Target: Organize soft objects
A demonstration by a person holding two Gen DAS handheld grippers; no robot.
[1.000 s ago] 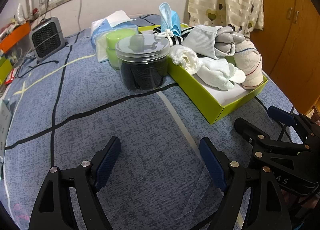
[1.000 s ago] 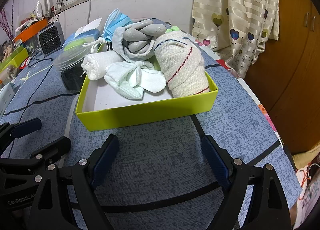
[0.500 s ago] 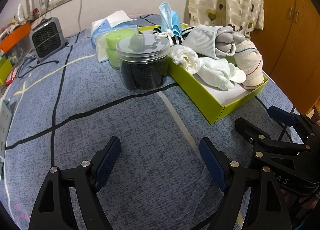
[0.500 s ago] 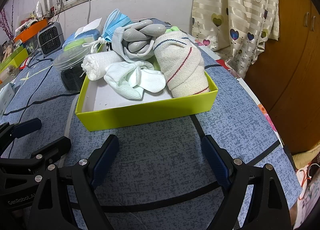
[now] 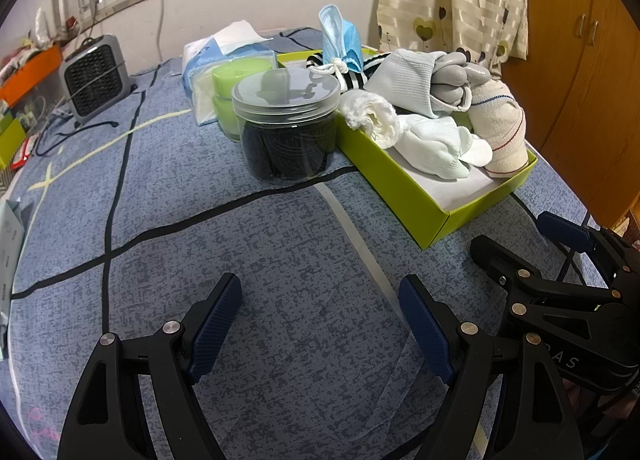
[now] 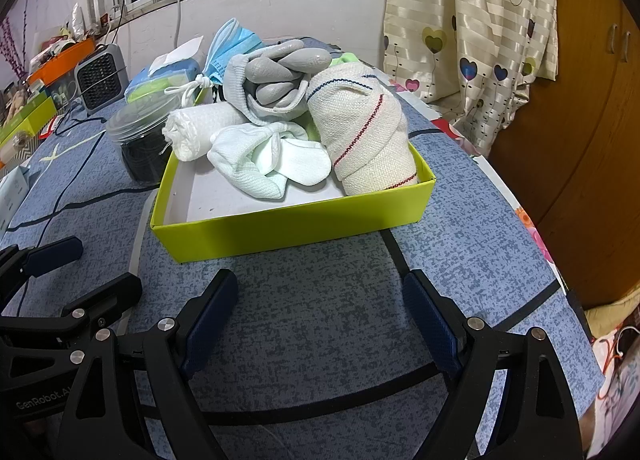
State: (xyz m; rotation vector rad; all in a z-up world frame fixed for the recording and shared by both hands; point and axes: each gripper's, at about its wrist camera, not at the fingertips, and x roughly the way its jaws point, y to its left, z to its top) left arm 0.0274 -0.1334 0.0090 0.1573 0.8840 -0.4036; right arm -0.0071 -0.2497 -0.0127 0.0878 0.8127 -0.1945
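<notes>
A lime green box on the blue cloth holds several soft things: a cream rolled cloth with red and blue stripes, white socks, a white rolled towel, a grey glove and a blue face mask. My right gripper is open and empty, just in front of the box. My left gripper is open and empty over bare cloth, left of the box. Each gripper also shows in the other's view.
A clear jar with dark contents stands left of the box, with a green jar and a tissue pack behind it. A small grey fan is far left. A curtain and wooden cupboard are at the right.
</notes>
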